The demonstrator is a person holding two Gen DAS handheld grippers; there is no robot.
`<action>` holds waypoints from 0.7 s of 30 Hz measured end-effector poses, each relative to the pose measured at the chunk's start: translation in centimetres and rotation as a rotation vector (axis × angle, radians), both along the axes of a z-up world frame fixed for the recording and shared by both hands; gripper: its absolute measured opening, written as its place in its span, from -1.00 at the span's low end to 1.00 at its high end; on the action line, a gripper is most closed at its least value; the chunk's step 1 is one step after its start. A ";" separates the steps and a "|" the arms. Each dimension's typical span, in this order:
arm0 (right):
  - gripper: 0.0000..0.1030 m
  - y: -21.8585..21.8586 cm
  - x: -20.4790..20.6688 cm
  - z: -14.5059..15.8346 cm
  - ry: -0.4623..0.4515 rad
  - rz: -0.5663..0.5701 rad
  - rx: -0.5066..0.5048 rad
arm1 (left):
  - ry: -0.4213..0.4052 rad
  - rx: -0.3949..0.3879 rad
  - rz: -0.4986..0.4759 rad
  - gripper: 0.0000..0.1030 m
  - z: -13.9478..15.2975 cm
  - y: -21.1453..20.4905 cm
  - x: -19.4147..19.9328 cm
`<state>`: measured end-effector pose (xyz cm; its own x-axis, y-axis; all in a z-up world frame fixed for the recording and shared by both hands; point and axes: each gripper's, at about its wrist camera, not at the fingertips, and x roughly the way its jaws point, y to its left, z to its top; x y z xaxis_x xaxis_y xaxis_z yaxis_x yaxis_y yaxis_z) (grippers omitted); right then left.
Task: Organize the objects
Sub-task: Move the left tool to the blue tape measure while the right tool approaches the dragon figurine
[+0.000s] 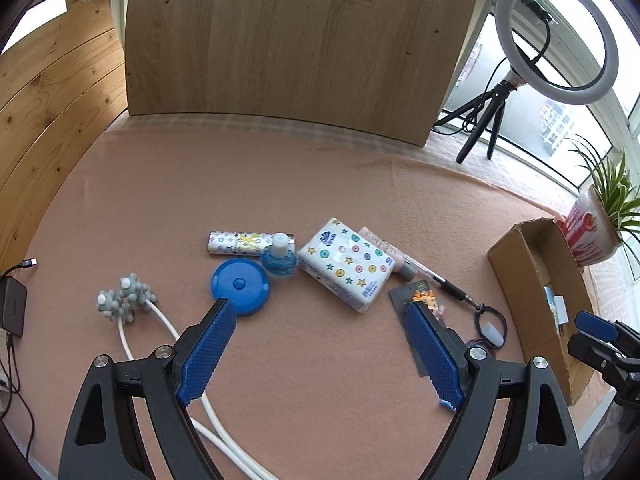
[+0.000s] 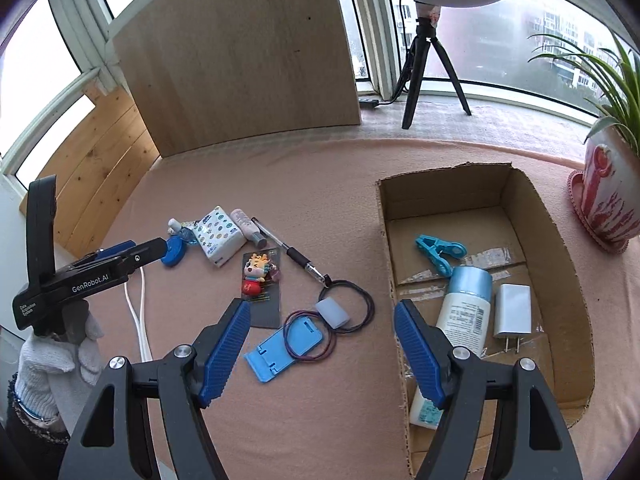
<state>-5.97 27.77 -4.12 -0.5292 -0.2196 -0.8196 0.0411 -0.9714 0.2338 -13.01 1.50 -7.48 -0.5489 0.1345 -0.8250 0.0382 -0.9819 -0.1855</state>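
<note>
We see the white sunscreen bottle in the brown cardboard box partly hidden behind a blue gripper finger, its label too small to read.

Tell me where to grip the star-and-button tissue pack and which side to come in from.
Grip the tissue pack across its narrow width, pads on its two long side faces, coming down from above. It lies flat on the cloth as a soft block. One long side is crowded by the pink tube and the blue bottle, so seat a pad there carefully. The left gripper is open, empty and nearest.
</note>
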 end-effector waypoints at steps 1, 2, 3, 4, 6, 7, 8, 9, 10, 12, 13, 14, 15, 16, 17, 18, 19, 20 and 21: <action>0.38 -0.8 -0.3 -0.2 -0.008 0.006 -0.004 | -0.004 0.000 0.009 0.73 -0.1 -0.9 0.1; 0.38 -1.5 -0.5 -0.4 -0.016 0.011 -0.009 | -0.009 0.001 0.016 0.73 -0.3 -1.8 0.1; 0.38 -2.2 -0.8 -0.6 -0.024 0.012 -0.012 | -0.014 0.000 0.021 0.73 -0.5 -2.7 0.1; 0.38 -2.9 -1.1 -0.8 -0.031 0.015 -0.013 | -0.019 -0.006 0.023 0.73 -0.8 -3.4 0.2; 0.38 -4.1 -1.8 -1.3 -0.048 0.018 -0.013 | -0.031 -0.017 0.021 0.71 -1.4 -4.5 0.0; 0.38 -4.7 -2.1 -1.5 -0.059 0.019 -0.015 | -0.036 -0.023 0.018 0.68 -1.7 -5.0 0.0; 0.38 -5.1 -2.4 -1.8 -0.070 0.016 -0.018 | -0.042 -0.031 0.018 0.66 -2.0 -5.5 -0.2; 0.38 -5.6 -2.6 -2.1 -0.077 0.013 -0.024 | -0.047 -0.034 0.020 0.66 -2.4 -5.9 -0.4; 0.38 -6.1 -2.8 -2.3 -0.082 0.011 -0.029 | -0.054 -0.035 0.021 0.64 -2.7 -6.1 -0.6; 0.38 -6.9 -3.3 -2.8 -0.092 0.003 -0.027 | -0.065 -0.039 0.016 0.61 -3.4 -6.5 -1.0; 0.38 -7.3 -3.5 -3.1 -0.099 0.002 -0.025 | -0.069 -0.047 0.012 0.61 -3.7 -6.5 -1.3; 0.38 -7.6 -3.9 -3.4 -0.106 0.004 -0.023 | -0.074 -0.052 0.006 0.60 -4.0 -6.5 -1.5; 0.37 -8.0 -4.1 -3.6 -0.113 0.005 -0.018 | -0.078 -0.053 0.000 0.60 -4.3 -6.4 -1.7; 0.37 -8.3 -4.4 -3.9 -0.118 0.005 -0.013 | -0.083 -0.056 -0.006 0.60 -4.6 -6.4 -1.9; 0.37 -8.6 -4.7 -4.2 -0.126 0.009 -0.008 | -0.087 -0.060 -0.011 0.59 -4.8 -6.3 -2.1; 0.37 -8.9 -5.0 -4.5 -0.135 0.013 -0.001 | -0.090 -0.060 -0.017 0.58 -5.0 -6.2 -2.3; 0.37 -9.1 -5.3 -4.9 -0.143 0.012 0.006 | -0.092 -0.060 -0.023 0.56 -5.2 -6.0 -2.5; 0.37 -9.2 -5.6 -5.2 -0.151 0.010 0.012 | -0.093 -0.064 -0.029 0.56 -5.3 -5.9 -2.8; 0.37 -9.3 -5.9 -5.6 -0.159 0.008 0.015 | -0.094 -0.072 -0.035 0.56 -5.5 -5.7 -3.0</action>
